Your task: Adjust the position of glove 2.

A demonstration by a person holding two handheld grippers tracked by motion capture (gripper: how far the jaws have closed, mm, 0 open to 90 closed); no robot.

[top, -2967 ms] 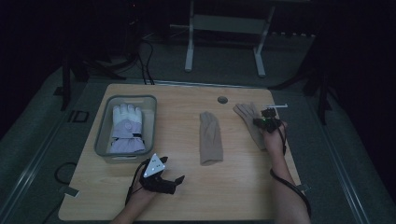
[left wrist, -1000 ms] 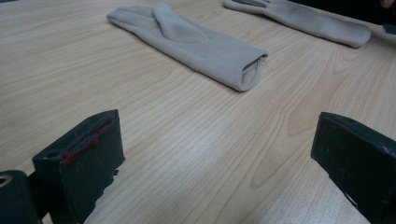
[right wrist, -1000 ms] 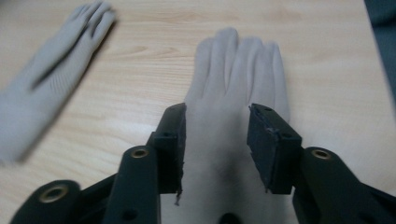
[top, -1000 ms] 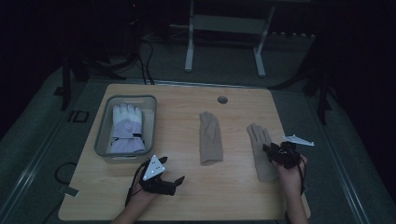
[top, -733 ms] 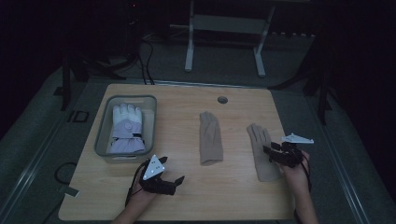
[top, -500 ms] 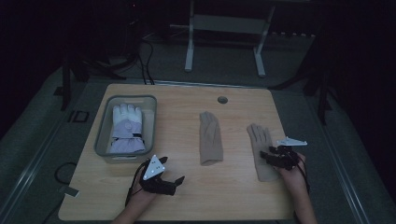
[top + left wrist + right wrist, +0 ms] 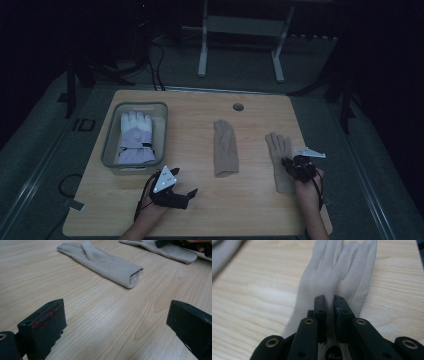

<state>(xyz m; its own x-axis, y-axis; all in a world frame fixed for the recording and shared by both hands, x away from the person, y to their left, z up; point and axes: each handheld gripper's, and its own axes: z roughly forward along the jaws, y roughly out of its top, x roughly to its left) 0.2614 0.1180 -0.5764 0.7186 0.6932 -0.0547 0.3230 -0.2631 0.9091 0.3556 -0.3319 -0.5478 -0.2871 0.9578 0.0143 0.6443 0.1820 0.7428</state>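
Since three seconds ago, our right gripper has come back from the far right corner of the table toward the near edge, bringing the right-hand beige glove with it. Its jaws have just been closing and now pinch a fold of that glove's fabric near the palm, as the right gripper view shows. The glove lies flat, fingers pointing away from us. A second beige glove lies at mid-table, well apart from it. Our left gripper rests near the front edge, jaws spread wide with nothing between them. A white glove sits in the grey tray; in this dim light it may be a pair.
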